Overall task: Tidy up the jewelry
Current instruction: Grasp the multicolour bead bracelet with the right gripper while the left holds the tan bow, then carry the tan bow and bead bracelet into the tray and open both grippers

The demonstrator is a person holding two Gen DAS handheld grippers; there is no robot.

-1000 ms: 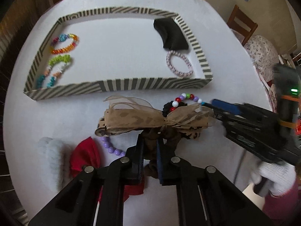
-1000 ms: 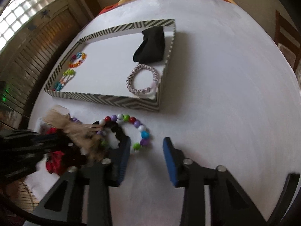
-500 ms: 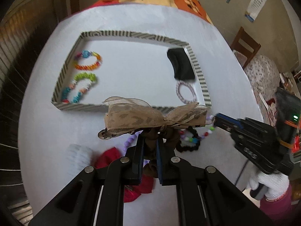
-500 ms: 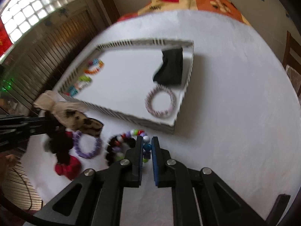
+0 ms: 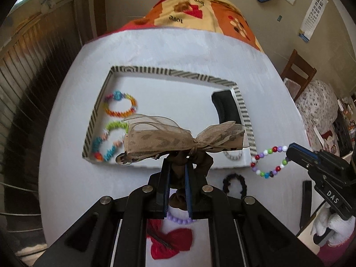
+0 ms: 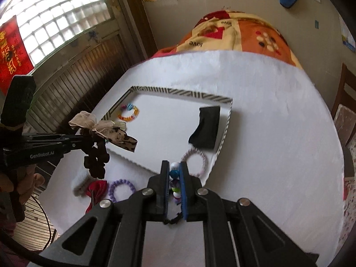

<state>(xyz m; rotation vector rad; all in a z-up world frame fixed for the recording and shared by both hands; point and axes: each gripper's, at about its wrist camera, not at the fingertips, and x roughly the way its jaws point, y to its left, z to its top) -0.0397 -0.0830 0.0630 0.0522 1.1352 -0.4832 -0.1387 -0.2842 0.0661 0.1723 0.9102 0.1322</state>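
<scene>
My left gripper is shut on a brown scrunchie with a tan leopard-print bow, held above the table before the striped tray; it also shows in the right wrist view. My right gripper is shut on a multicoloured bead bracelet, lifted off the table; the bracelet hangs from its tip in the left wrist view. The tray holds colourful bracelets, a black pouch and a pink-white bracelet.
On the white table lie a black scrunchie, a purple bead bracelet, a red bow and a grey fluffy item. A patterned blanket lies beyond the table. A wooden chair stands at right.
Both grippers rose from the table. The right gripper, shut on the bead bracelet half a second ago, has lifted it. The left gripper carried the bow scrunchie higher.
</scene>
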